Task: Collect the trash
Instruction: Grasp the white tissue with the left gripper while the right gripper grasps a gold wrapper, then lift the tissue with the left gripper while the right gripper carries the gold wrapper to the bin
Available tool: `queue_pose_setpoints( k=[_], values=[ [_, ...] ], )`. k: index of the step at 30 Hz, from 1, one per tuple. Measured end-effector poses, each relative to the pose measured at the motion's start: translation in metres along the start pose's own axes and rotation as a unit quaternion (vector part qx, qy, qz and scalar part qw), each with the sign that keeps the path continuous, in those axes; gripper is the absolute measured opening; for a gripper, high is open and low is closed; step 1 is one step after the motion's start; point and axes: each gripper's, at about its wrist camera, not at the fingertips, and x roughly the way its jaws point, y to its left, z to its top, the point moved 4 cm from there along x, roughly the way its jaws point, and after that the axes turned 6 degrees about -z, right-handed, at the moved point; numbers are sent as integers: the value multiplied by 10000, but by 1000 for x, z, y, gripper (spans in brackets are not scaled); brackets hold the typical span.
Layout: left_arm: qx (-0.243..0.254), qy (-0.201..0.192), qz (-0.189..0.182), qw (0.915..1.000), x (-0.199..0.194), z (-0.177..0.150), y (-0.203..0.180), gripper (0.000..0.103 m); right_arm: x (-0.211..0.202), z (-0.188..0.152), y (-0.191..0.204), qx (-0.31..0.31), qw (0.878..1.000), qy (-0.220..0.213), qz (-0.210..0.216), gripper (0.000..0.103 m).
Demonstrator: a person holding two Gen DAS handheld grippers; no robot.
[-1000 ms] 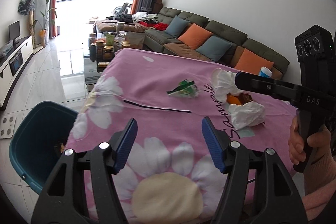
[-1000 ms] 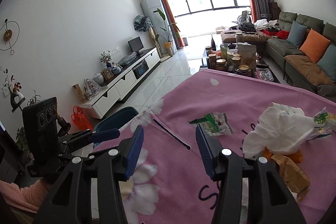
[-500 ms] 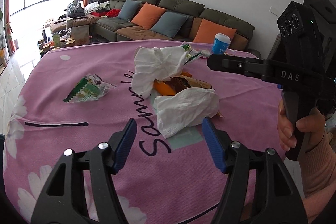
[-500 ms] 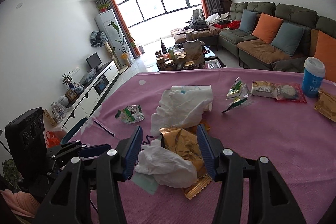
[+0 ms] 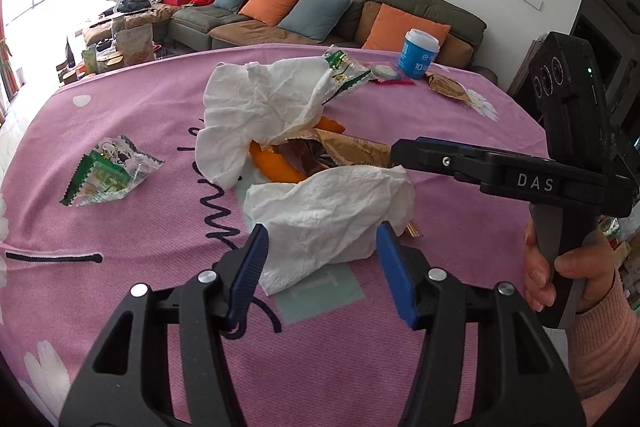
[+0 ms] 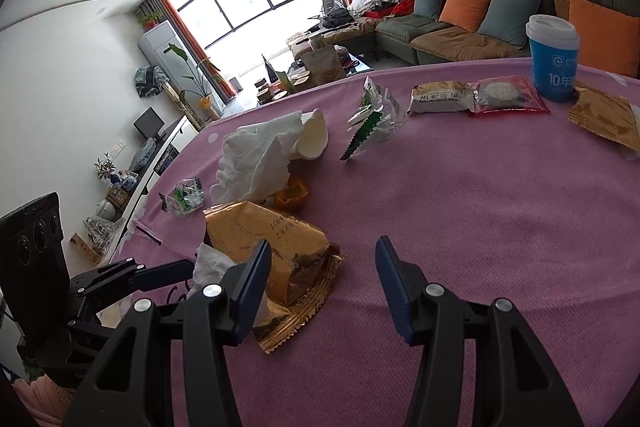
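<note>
Around the crumpled tissue [image 5: 324, 215], left tool [image 5: 320, 259] half-open, closing.

A crumpled white tissue [image 5: 328, 215] lay nearest on the pink cloth, against a gold foil wrapper [image 6: 276, 247] and orange peel [image 5: 276, 167]. A larger tissue [image 5: 260, 107] draped behind them. A torn green-and-white wrapper [image 5: 108, 175] lay flat, apart, leftward.
</note>
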Motion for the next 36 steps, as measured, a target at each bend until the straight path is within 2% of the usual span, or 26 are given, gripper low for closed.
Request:
queue_pose_setpoints(
  k=[3, 5, 12, 14, 15, 16, 18, 19, 22, 23, 28, 32, 35, 36],
  values=[
    [-40, 123, -8, 9999, 6, -1, 0, 35, 5, 1, 2, -36, 10000, 76, 50, 52],
    [-75, 146, -31, 9999, 7, -2, 2, 31, 7, 2, 3, -81, 9998, 142, 114, 52],
    [-99, 156, -22, 9998, 3, -10, 7, 6, 14, 2, 9, -235, 9988, 323, 275, 52],
    [-115, 151, -41, 9998, 1, -12, 9, 6, 13, 1, 11, -286, 9985, 330, 318, 46],
    [-124, 137, -41, 9998, 0, -12, 10, 6, 13, 1, 12, -313, 9984, 330, 340, 41],
    [-118, 103, -51, 9999, -3, -12, 10, 6, 12, 0, 13, -343, 9982, 335, 369, 31],
    [-94, 17, -14, 10000, -8, -13, 10, 7, 10, -1, 15, -412, 9978, 327, 412, 23],
    [-81, -39, 2, 10000, -11, -14, 11, 12, 8, -1, 16, -434, 9975, 316, 454, 18],
    [-101, -215, 0, 9997, -24, -14, 15, 31, 3, -4, 17, -478, 9973, 262, 493, 14],
    [-88, -283, 2, 9996, -28, -14, 15, 33, 1, -6, 20, -477, 9972, 235, 517, 10],
    [67, -453, 22, 9989, -38, -11, 11, 58, -7, -8, 27, -534, 9965, 140, 627, 8],
    [127, -316, -34, 9994, -30, -9, 7, 57, -9, -8, 34, -596, 9959, 122, 673, 8],
    [38, -175, -197, 9996, -22, -10, 5, 43, -10, -8, 38, -666, 9949, 118, 751, 8],
    [5, -163, -222, 9996, -21, -11, 6, 34, -10, -7, 38, -674, 9947, 120, 773, 8]
  ],
)
